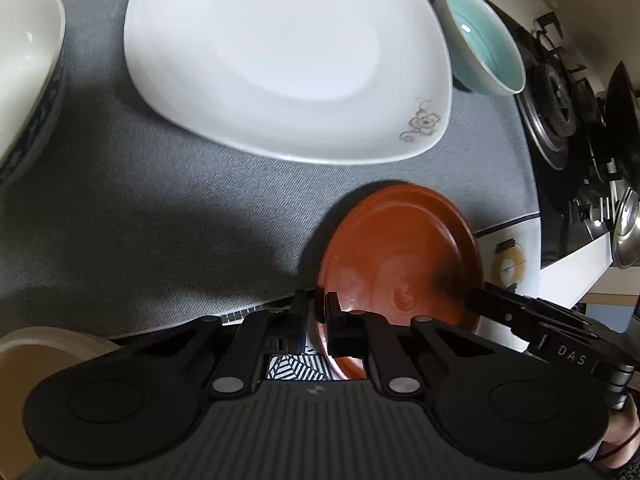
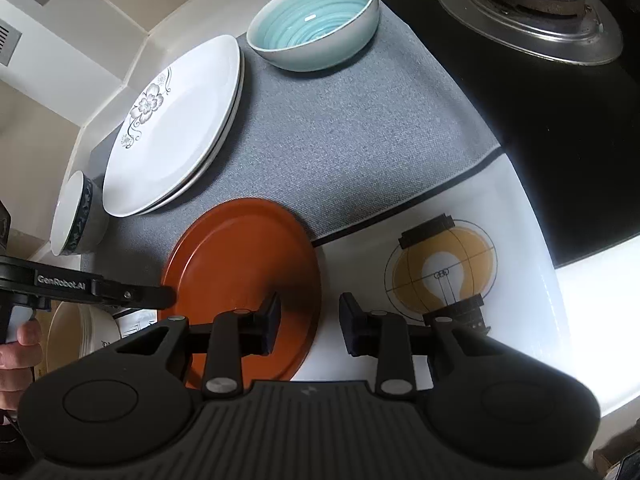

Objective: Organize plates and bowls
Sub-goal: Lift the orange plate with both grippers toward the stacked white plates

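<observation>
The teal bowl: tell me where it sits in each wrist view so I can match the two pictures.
Left wrist view: the teal bowl sits upper right, right of the white plates, near the stove burner.
Right wrist view: the teal bowl is top centre, on the grey mat's far edge.
Shared landmark: the red plate, low in both views.

Blue-patterned bowl cut off at left edge; red plate near rim hidden behind gripper body; beige dish mostly hidden.
</observation>
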`<state>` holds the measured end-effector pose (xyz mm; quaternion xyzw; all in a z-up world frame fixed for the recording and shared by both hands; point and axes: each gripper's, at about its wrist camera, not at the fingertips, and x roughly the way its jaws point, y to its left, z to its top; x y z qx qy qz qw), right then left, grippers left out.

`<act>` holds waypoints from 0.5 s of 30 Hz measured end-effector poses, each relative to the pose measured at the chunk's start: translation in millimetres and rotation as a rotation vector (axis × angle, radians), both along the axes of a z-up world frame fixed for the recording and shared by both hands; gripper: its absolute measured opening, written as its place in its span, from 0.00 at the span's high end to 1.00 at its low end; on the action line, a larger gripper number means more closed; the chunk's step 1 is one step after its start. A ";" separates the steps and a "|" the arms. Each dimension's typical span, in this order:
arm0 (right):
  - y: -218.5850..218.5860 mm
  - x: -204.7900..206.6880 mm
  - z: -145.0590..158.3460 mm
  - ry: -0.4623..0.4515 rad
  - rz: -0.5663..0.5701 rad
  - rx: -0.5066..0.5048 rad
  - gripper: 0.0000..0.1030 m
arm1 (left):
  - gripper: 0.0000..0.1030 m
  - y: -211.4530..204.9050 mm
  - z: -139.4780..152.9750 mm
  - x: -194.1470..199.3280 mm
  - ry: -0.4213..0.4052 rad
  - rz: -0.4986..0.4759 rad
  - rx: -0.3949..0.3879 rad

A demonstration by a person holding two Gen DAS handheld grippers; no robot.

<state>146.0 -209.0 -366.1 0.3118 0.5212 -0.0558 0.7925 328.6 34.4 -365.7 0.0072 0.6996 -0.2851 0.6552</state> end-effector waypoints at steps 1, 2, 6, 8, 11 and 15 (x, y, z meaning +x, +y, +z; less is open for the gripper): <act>0.2 0.3 -0.8 0.003 0.003 -0.005 0.66 | 0.92 -0.3 -0.9 -1.0 0.000 0.001 0.005; 0.3 0.6 -1.0 0.007 -0.001 -0.006 0.66 | 0.93 -1.0 0.0 -1.9 -0.007 -0.003 0.008; -1.1 0.9 1.6 0.002 -0.034 0.027 0.66 | 0.93 -2.2 4.5 -5.1 -0.038 -0.025 0.016; 1.1 2.7 3.4 -0.002 -0.014 0.005 0.69 | 0.93 3.1 2.7 -3.7 -0.034 -0.014 0.022; 4.4 4.6 0.9 0.007 0.016 -0.004 0.74 | 0.93 9.8 0.8 0.0 -0.016 0.001 0.008; 9.6 6.2 -3.3 0.006 0.033 0.051 0.84 | 0.93 10.0 1.5 -1.7 -0.028 -0.015 0.012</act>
